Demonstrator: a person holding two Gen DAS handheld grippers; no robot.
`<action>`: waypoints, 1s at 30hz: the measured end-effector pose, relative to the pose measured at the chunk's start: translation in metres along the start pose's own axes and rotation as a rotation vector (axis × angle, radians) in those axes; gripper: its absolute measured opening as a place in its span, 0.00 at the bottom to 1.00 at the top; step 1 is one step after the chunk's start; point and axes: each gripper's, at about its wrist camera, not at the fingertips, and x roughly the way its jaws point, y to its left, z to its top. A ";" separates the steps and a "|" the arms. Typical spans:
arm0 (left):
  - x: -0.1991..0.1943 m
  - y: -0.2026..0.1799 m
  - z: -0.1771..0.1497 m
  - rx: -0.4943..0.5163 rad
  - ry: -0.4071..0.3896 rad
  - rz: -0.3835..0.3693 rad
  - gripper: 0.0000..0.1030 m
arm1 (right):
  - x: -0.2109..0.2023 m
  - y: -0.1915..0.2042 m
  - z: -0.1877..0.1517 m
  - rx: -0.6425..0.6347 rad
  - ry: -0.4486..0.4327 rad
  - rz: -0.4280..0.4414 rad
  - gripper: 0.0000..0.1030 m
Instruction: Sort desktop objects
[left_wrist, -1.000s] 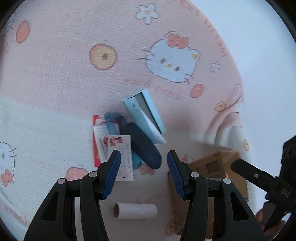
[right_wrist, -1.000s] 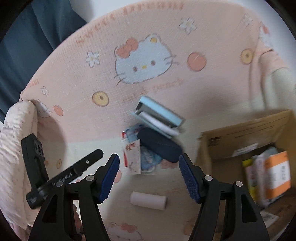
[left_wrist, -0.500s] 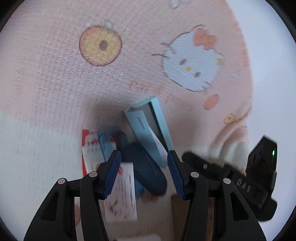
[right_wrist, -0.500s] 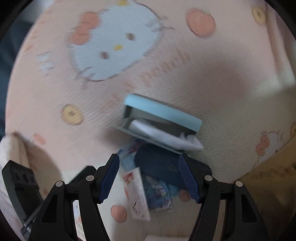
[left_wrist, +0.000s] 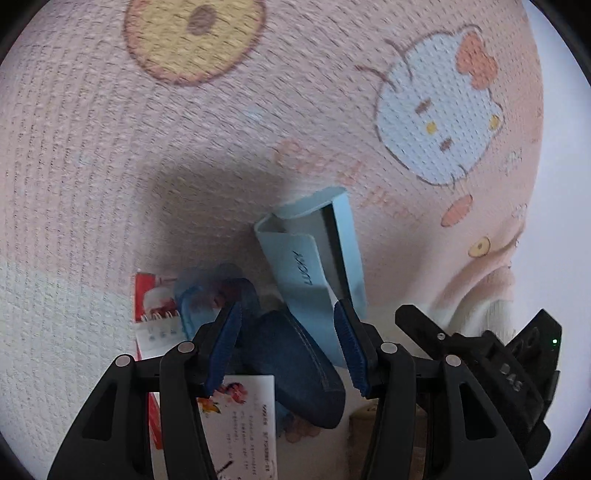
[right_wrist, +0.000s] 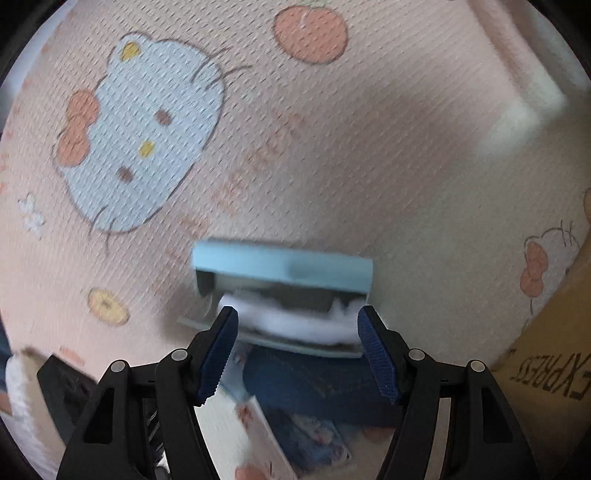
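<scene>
A small heap lies on the pink cartoon-print cloth. A light blue open box (left_wrist: 314, 258) (right_wrist: 284, 269) with white padding inside leans at the back. A dark blue oval case (left_wrist: 295, 365) (right_wrist: 314, 384) lies against it. Under them are printed cards (left_wrist: 240, 413) and a red-edged spiral notepad (left_wrist: 151, 314). My left gripper (left_wrist: 288, 347) is open, its blue pads on either side of the dark case's upper end. My right gripper (right_wrist: 299, 350) is open, hovering low over the box's front edge and the case.
A brown cardboard box (right_wrist: 554, 350) stands at the right of the heap. The other gripper's black body (left_wrist: 480, 354) shows at the lower right of the left wrist view. A white wall lies beyond the cloth's right edge (left_wrist: 561, 184).
Both grippers have come down and forward onto the heap, which now looms much larger. The paper roll and most of the cardboard box have dropped out of view. Jaws stay open.
</scene>
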 end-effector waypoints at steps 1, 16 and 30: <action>0.000 0.000 0.001 0.006 -0.006 -0.002 0.55 | 0.004 -0.002 0.000 0.015 0.000 -0.004 0.64; 0.035 -0.025 0.012 0.028 0.022 0.053 0.55 | 0.057 -0.053 0.004 0.238 0.097 0.063 0.64; 0.043 -0.025 0.002 0.034 0.018 0.117 0.19 | 0.060 -0.041 0.001 0.026 0.012 0.048 0.27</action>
